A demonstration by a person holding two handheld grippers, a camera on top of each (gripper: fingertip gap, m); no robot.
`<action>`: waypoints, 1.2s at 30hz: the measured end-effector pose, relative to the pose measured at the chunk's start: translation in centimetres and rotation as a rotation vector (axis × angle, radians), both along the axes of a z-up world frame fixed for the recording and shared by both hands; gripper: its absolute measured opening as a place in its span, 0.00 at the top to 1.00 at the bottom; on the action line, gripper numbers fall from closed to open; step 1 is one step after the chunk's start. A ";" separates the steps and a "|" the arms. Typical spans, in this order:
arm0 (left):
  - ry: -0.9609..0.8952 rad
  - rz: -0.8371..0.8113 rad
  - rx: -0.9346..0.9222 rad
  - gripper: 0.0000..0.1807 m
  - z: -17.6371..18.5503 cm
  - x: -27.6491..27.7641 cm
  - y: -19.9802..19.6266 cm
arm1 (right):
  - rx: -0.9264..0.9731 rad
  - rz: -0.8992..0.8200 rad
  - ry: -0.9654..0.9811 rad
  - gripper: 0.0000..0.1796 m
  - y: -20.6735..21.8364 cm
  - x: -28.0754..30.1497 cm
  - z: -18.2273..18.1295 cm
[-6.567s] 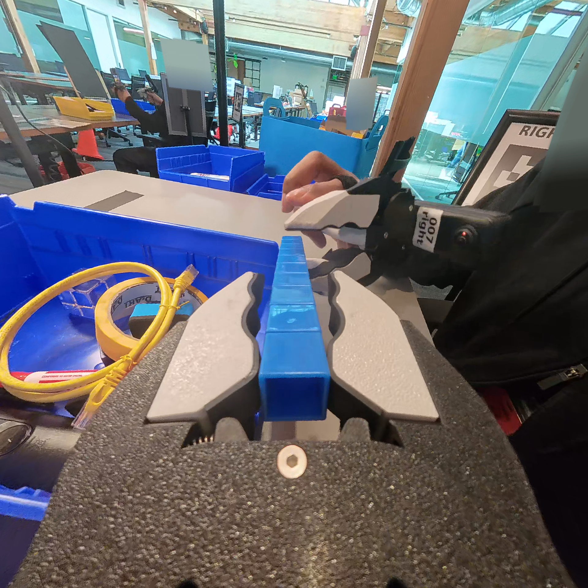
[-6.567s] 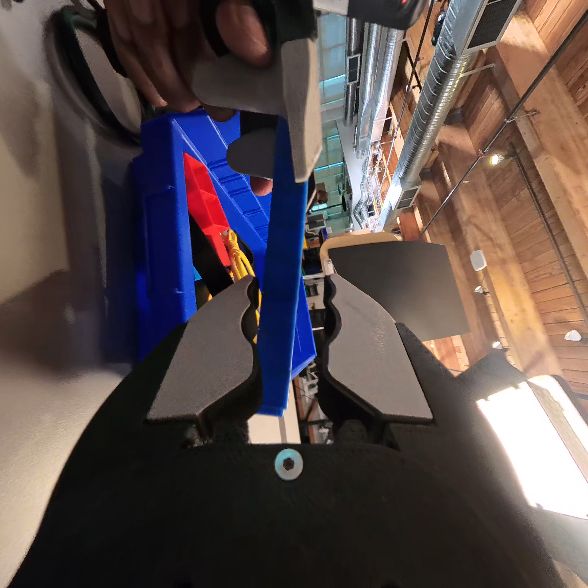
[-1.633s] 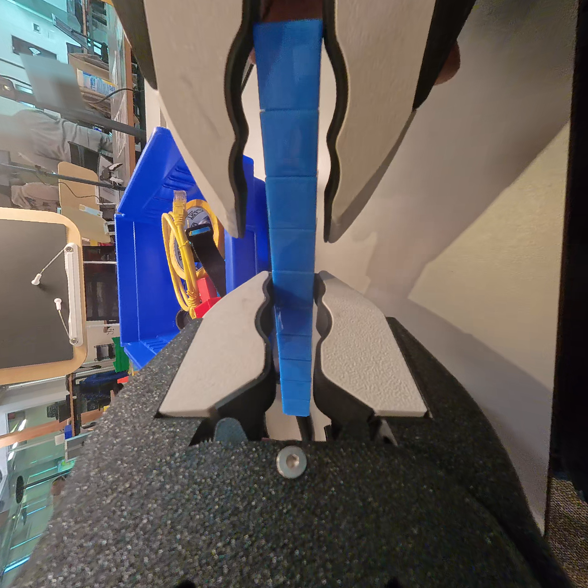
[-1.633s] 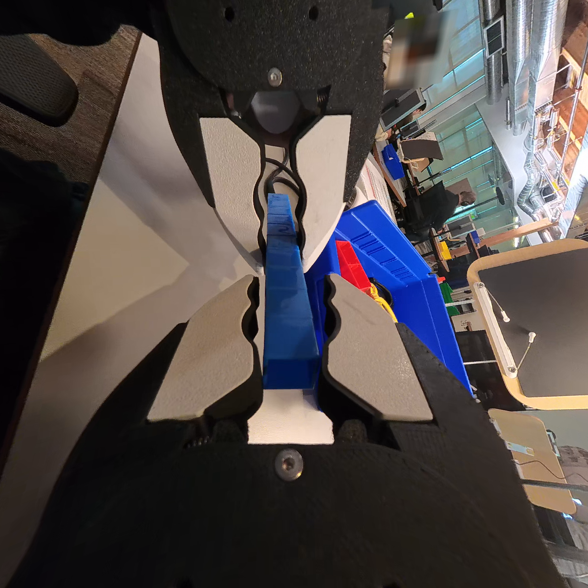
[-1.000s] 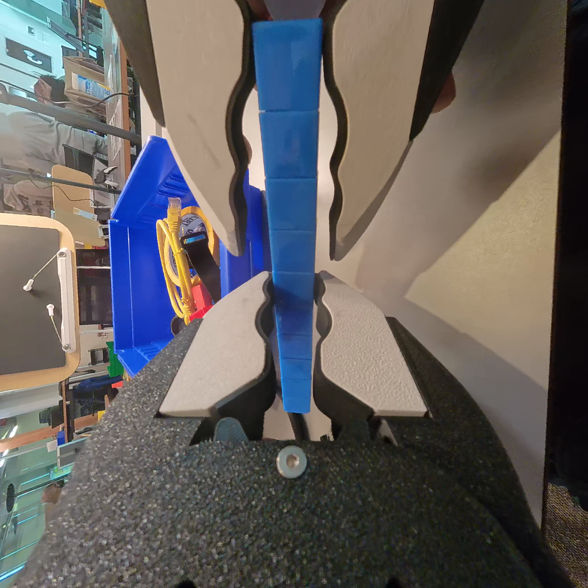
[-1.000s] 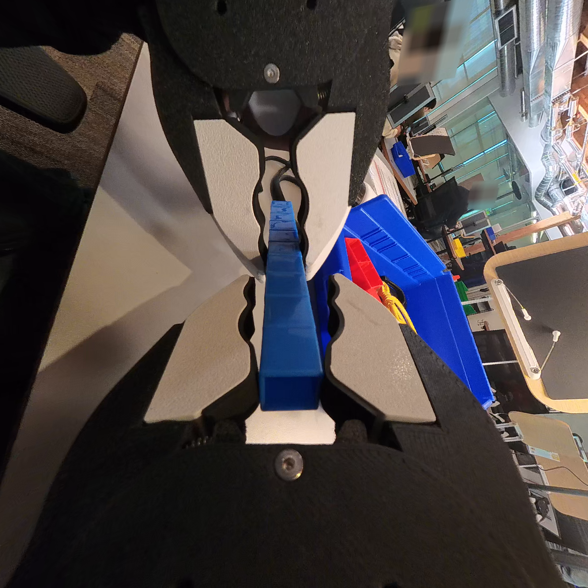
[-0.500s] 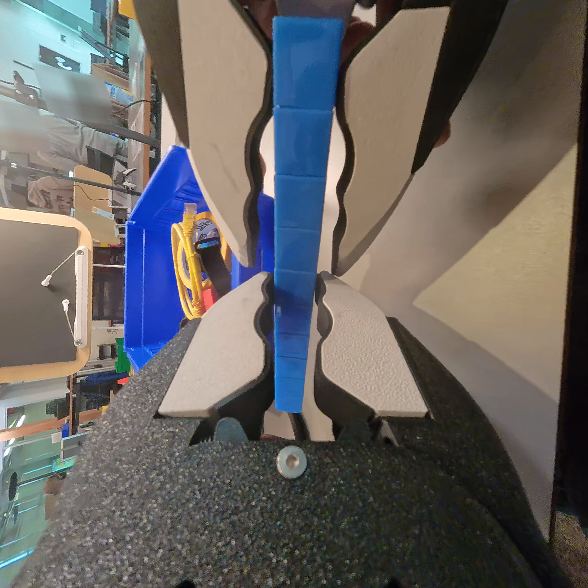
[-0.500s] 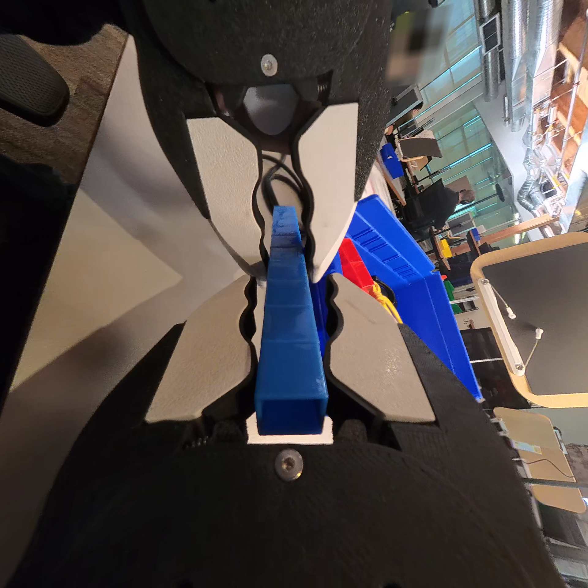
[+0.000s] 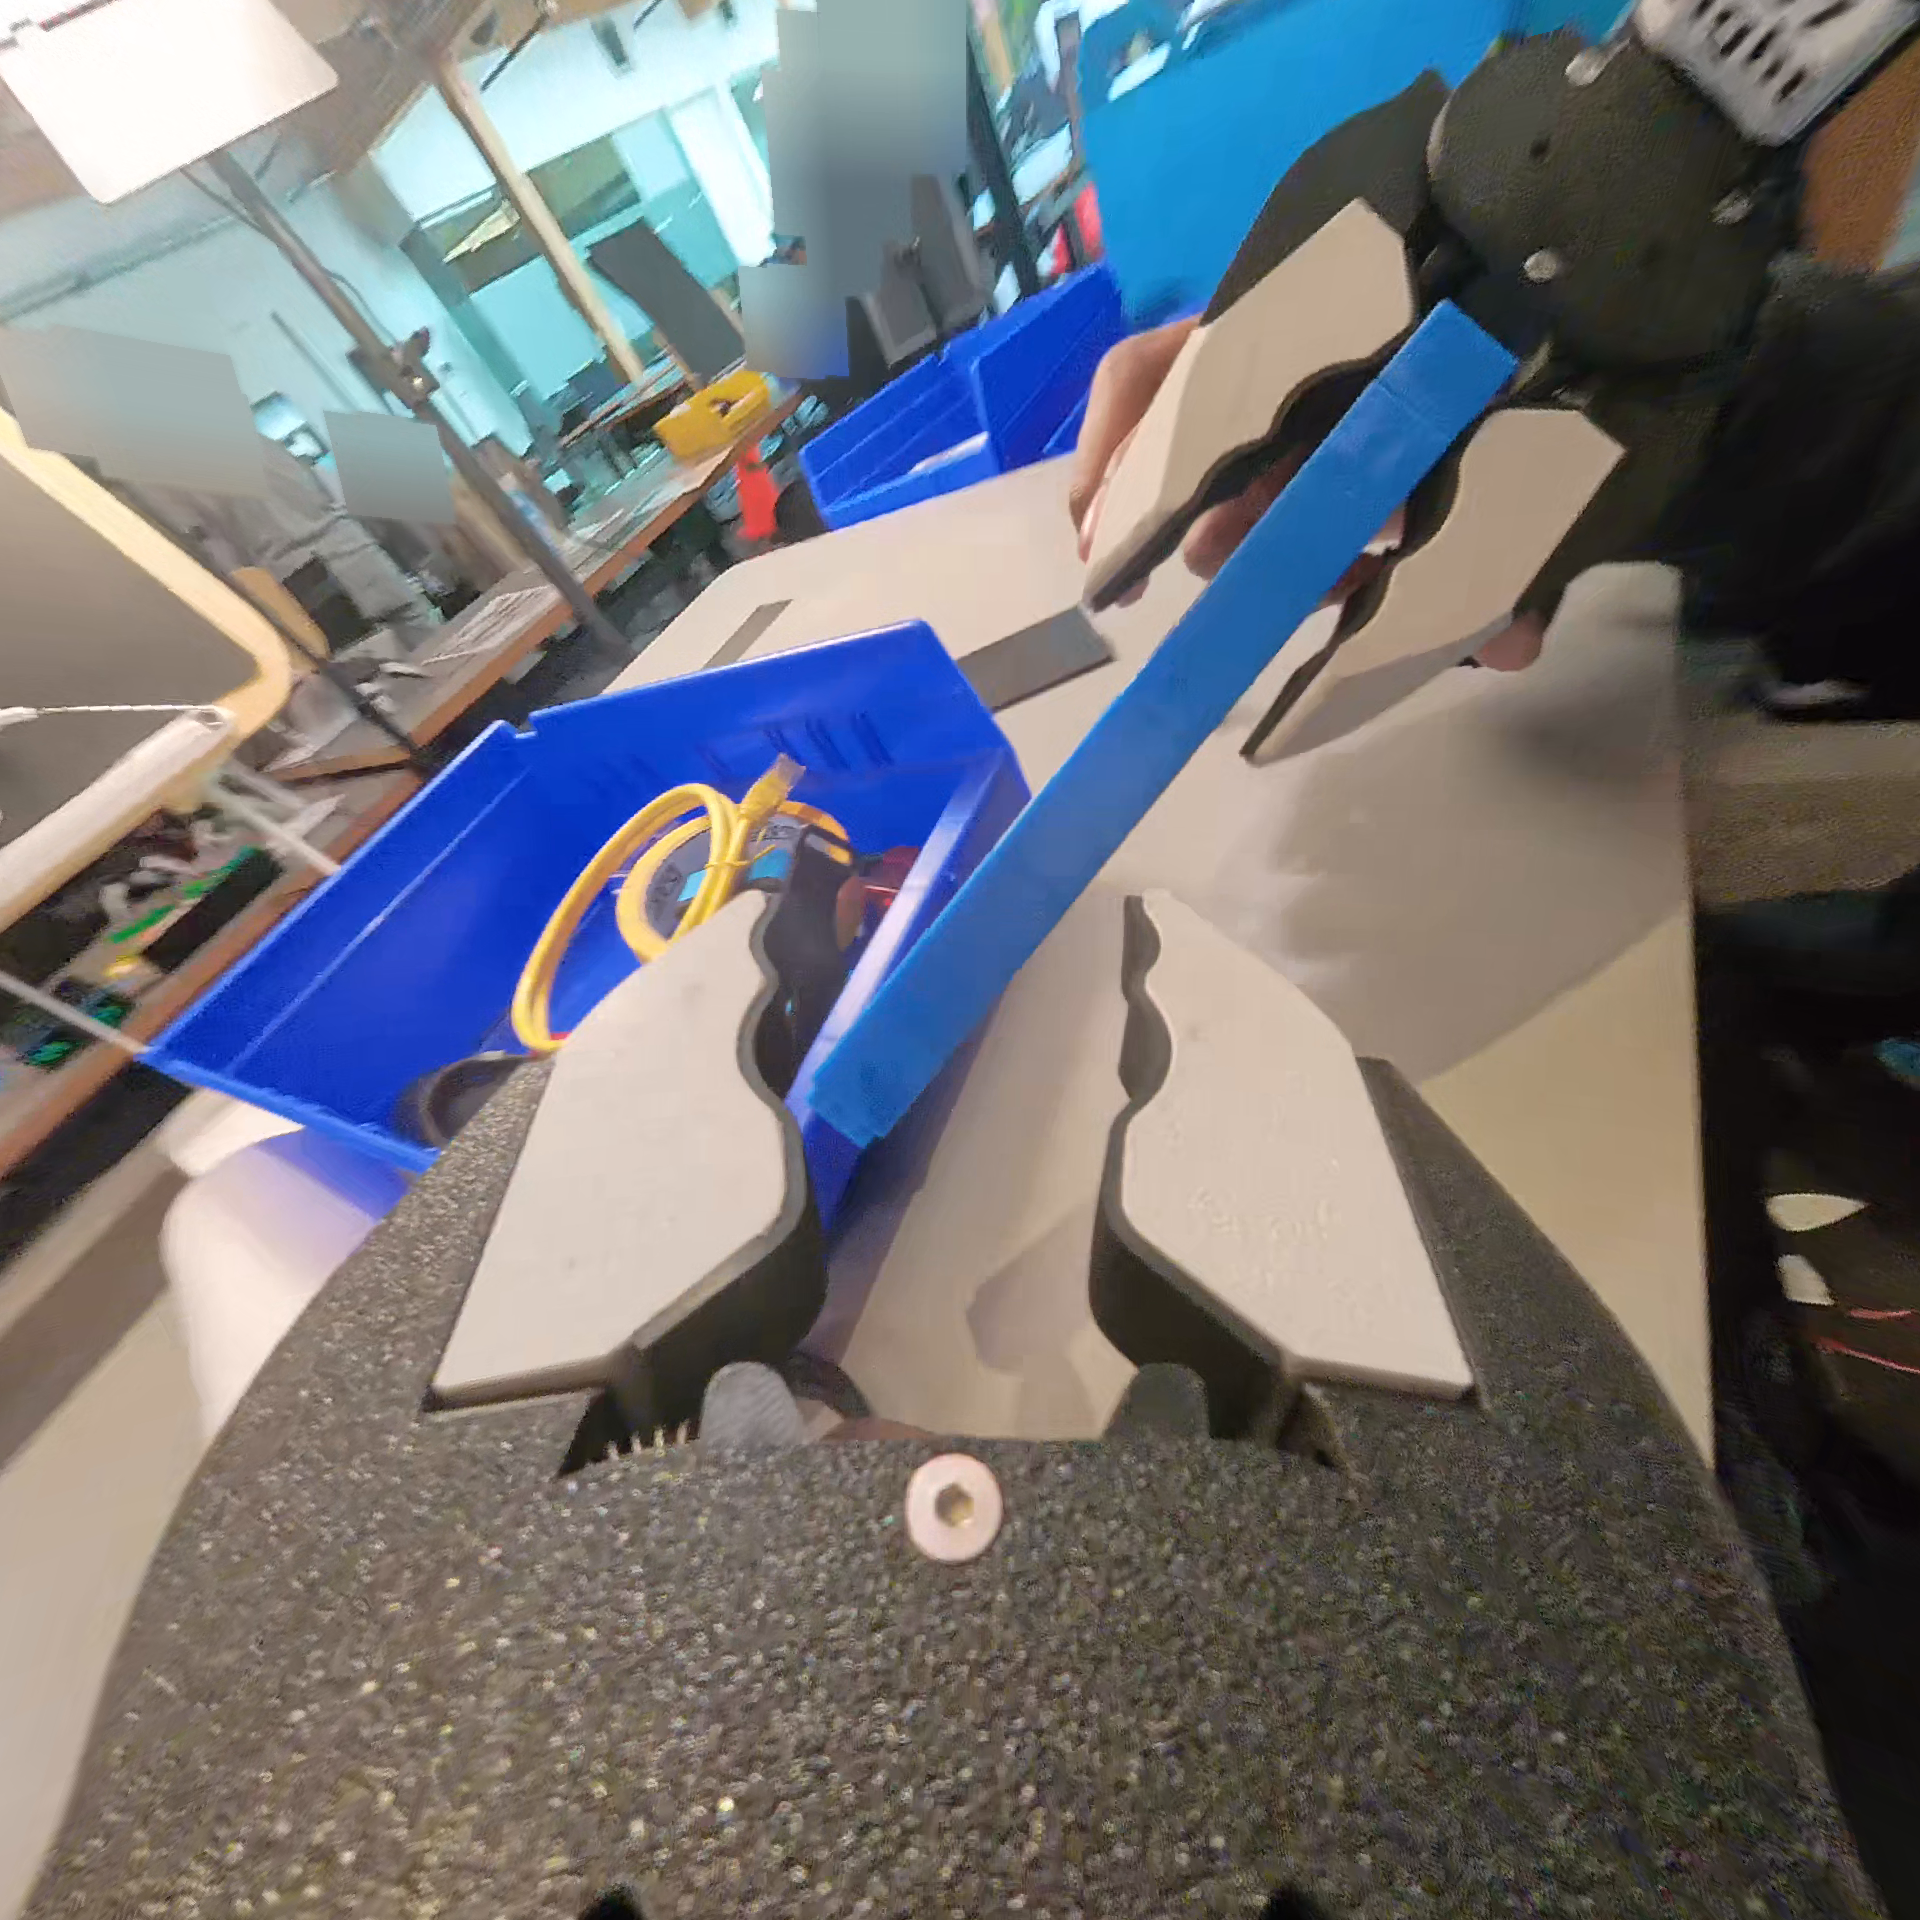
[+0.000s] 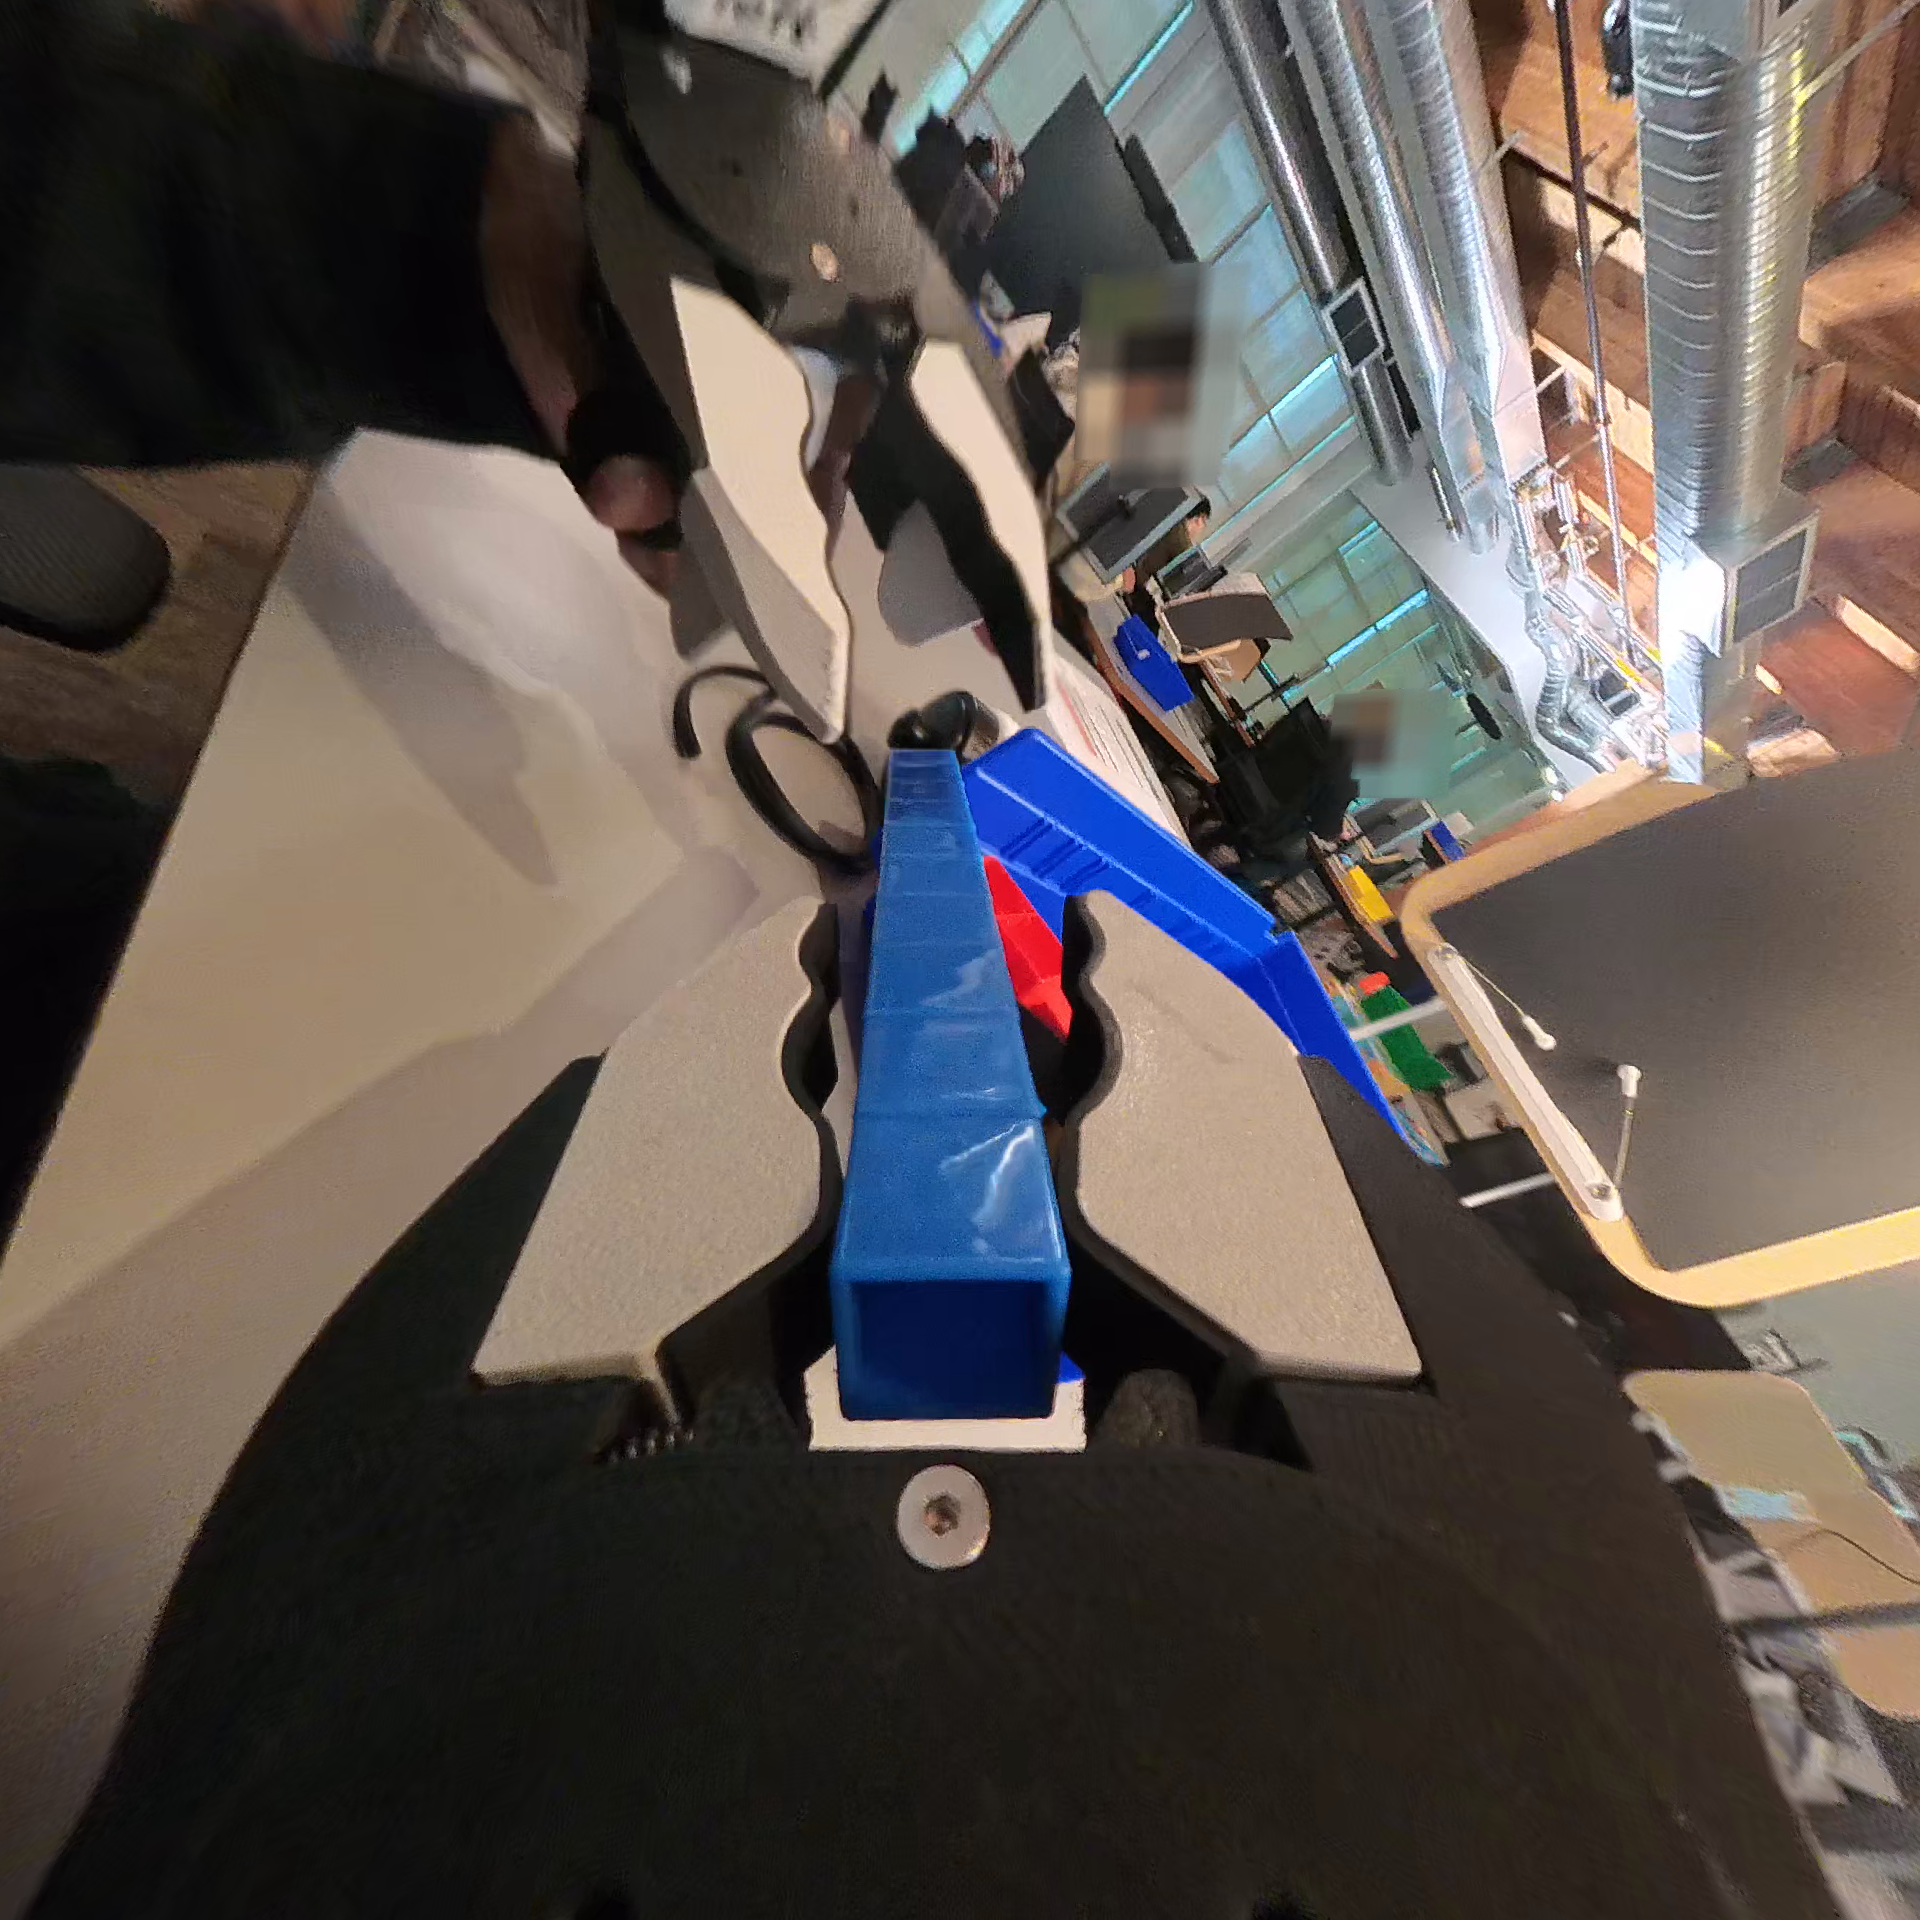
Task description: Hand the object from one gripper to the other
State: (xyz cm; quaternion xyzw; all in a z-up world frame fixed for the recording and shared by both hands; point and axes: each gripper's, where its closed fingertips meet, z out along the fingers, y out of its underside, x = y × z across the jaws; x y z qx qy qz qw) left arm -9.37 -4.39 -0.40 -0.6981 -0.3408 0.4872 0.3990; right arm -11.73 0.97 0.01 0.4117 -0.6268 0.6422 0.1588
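A long blue segmented bar (image 9: 1143,727) is held at its far end by my right gripper (image 9: 1174,675), at the upper right of the left wrist view. The bar slants down toward my left gripper (image 9: 945,909), which is open. The bar's free end hangs between the left fingers without touching them. In the right wrist view my right gripper (image 10: 945,909) is shut on the bar (image 10: 951,1091), which runs forward between the fingers. The left gripper (image 10: 930,707) shows beyond the bar's tip, open and apart from it.
A blue bin (image 9: 416,935) sits on the grey table (image 9: 1403,883) to the left, holding a yellow cable (image 9: 623,883), a tape roll and a red item (image 10: 1023,956). A black cable loop (image 10: 790,769) lies on the table. More blue bins (image 9: 935,436) stand farther back.
My left gripper has opened and let go of the blue bar, then drawn back off it. The right gripper keeps hold of the bar. Both views have swung round.
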 end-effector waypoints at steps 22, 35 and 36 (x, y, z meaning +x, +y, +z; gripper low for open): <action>0.244 -0.528 0.321 0.69 3.2 2.6 6.9 | 0.050 0.449 -0.527 0.77 3.8 2.9 4.1; 0.204 -0.511 0.239 0.73 1.8 1.8 7.7 | 0.065 0.495 -0.579 0.77 4.0 3.2 4.3; 0.201 -0.509 0.239 0.73 1.8 1.8 7.7 | 0.059 0.498 -0.581 0.77 4.0 3.2 4.4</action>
